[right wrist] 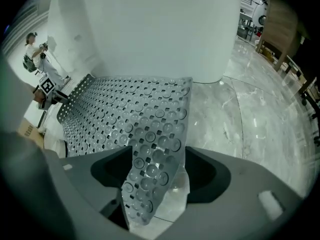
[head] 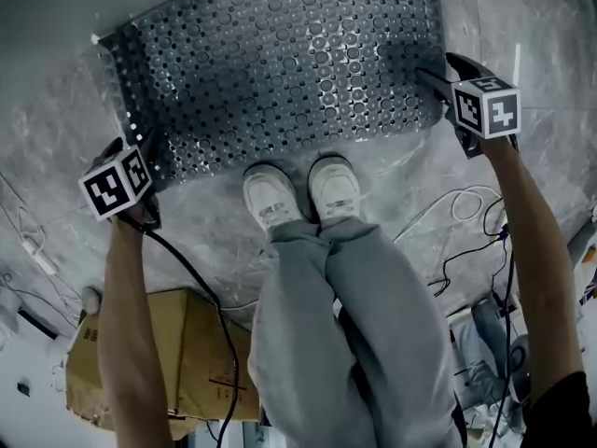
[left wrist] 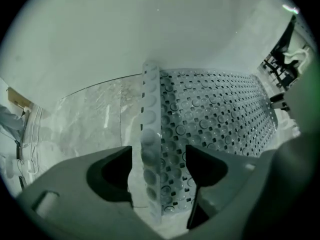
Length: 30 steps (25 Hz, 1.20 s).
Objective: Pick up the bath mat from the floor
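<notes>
The bath mat (head: 280, 73) lies on the marble floor (head: 522, 7). Its ends curl up between the wide-apart, unclamped jaws of the left hand-held gripper (left wrist: 159, 169) and the right hand-held gripper (right wrist: 157, 176). White shoes (head: 334, 187) stand just beside it. Only the head view shows the cardboard box (head: 187, 362) and the cables (head: 466, 241).

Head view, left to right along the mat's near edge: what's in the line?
left gripper → left shoe → right shoe → right gripper. The bath mat spans the whole stretch between the grippers, so it has no single place in the order.
</notes>
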Each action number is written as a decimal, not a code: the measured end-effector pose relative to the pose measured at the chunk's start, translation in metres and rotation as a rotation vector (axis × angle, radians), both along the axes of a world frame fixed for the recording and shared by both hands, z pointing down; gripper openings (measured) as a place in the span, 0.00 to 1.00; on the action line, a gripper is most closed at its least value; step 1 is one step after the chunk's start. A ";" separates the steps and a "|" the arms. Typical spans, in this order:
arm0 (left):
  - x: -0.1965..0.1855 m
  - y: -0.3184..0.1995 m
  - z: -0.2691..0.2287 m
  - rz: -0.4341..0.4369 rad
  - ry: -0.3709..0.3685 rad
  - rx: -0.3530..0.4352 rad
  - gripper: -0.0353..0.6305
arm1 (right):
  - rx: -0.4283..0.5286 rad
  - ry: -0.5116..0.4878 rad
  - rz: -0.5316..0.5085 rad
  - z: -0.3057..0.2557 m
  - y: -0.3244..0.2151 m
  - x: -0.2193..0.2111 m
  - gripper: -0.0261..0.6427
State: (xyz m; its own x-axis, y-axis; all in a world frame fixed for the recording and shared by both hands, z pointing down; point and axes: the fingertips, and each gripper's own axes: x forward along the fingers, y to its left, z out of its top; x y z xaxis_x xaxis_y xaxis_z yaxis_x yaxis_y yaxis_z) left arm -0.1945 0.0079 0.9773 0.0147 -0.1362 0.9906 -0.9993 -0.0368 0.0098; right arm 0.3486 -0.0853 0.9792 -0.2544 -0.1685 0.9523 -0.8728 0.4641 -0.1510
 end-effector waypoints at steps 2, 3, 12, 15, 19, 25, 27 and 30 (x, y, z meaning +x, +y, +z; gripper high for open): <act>-0.006 0.002 0.008 -0.007 0.010 -0.008 0.57 | -0.003 -0.007 -0.003 0.009 -0.002 -0.002 0.55; -0.008 0.003 0.012 -0.004 0.017 -0.016 0.57 | -0.002 -0.012 -0.002 0.014 -0.005 -0.002 0.55; -0.009 0.004 0.038 0.024 0.065 -0.031 0.58 | -0.023 -0.044 -0.035 0.029 -0.031 -0.002 0.53; -0.007 0.004 0.041 -0.012 0.108 -0.036 0.58 | -0.047 -0.102 -0.012 0.027 -0.034 -0.009 0.51; -0.007 0.000 0.042 -0.103 0.171 -0.022 0.57 | -0.117 -0.173 -0.058 0.026 -0.031 -0.025 0.49; 0.016 -0.019 0.038 -0.100 0.194 -0.034 0.46 | -0.204 -0.225 -0.069 0.022 -0.028 -0.042 0.43; 0.020 -0.018 0.036 -0.078 0.181 -0.067 0.37 | -0.208 -0.267 -0.017 0.017 -0.029 -0.045 0.43; 0.025 -0.016 0.031 -0.041 0.198 -0.106 0.29 | -0.196 -0.292 0.002 0.014 -0.027 -0.049 0.33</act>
